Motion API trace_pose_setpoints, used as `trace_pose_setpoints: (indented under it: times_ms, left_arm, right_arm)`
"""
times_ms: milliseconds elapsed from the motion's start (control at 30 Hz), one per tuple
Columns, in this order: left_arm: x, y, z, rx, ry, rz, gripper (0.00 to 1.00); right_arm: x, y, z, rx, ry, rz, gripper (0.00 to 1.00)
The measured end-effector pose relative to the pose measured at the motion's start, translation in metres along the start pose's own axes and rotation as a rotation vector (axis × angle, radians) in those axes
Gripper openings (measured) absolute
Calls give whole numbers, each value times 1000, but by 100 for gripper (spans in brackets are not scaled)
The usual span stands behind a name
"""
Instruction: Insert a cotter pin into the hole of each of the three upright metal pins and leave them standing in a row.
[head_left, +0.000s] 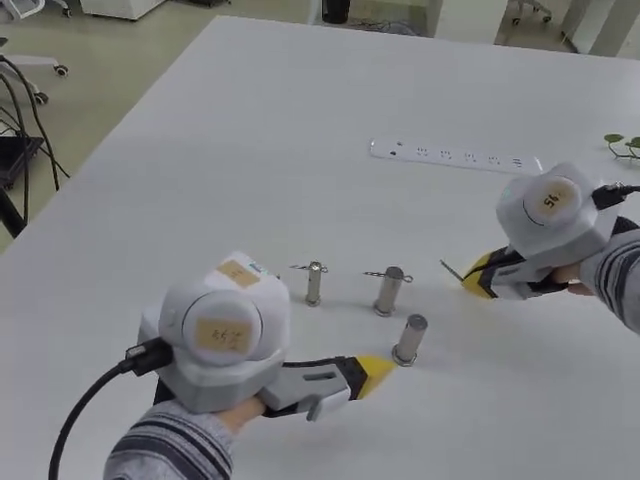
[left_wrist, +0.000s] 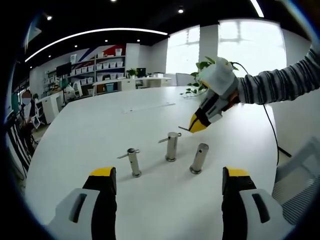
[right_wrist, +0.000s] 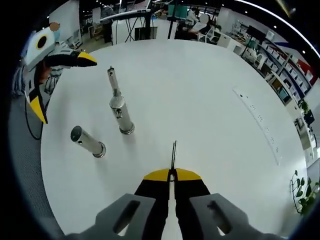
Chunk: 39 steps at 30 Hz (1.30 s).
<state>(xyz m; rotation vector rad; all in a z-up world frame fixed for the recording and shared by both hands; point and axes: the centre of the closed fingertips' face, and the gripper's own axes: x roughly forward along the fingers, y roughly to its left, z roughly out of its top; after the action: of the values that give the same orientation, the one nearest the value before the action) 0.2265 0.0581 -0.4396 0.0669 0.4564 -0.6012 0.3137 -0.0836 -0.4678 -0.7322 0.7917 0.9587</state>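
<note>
- Jaws: spread wide & empty on left gripper (left_wrist: 169, 174); pinched tight on right gripper (right_wrist: 172, 176) round spare cotter pin (right_wrist: 173, 152), its tip poking fwd past the yellow tips.
- Done, by the look of it: 2 of 3. Pin 1 (head_left: 314, 285) w/ cotter 1 (head_left: 303, 267) thru its top; pin 2 (head_left: 388, 292) likewise w/ cotter 2 (head_left: 375, 274).
- Left to do: pin 3 (head_left: 409, 342), top bare, no cotter in it. Hole too small to make out.
- All 3 upright on worktop (head_left: 300, 150), toward near edge, well in from left edge. Power strip (head_left: 455, 156) further back toward far edge.
- Spare cotter pin apparently held above worktop, near pin 2 & pin 3 on their right-edge side, touching neither.
- Left gripper low toward near edge, 1 yellow tip just beside pin 3, no contact visible. Prob. placed to steady it.
- Row: pin 1 & pin 2 side by side; pin 3 a bit out of line, closer to near edge. Might need a nudge after last insert, judging from head view.
- Est. approx 2/3 thru: 1 insert + maybe a tidy of the row to go.
</note>
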Motion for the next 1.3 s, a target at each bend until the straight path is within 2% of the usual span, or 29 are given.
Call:
trace_pose_setpoints:
  times_ms: [200, 367, 567, 767, 1033, 1300]
  left_arm:
    - [1, -10, 2, 20, -6, -41, 78]
    - [2, -17, 3, 38, -12, -67, 72]
    - [2, -24, 4, 47, -17, -101, 64]
    - [1, -36, 5, 47, -26, -155, 56]
    - [0, -49, 9, 4, -59, -230, 42]
    - [-2, -59, 9, -34, -60, -287, 31]
  right_arm:
    - [-18, 15, 7, -59, -42, -8, 0]
    - [-29, 34, 11, -122, -69, -6, 0]
    - [-33, 54, 13, -180, -73, 7, 0]
    - [-33, 72, 13, -229, -84, 29, 0]
    - [-37, 103, 19, -328, -132, 79, 0]
    - [-40, 126, 28, -386, -170, 114, 0]
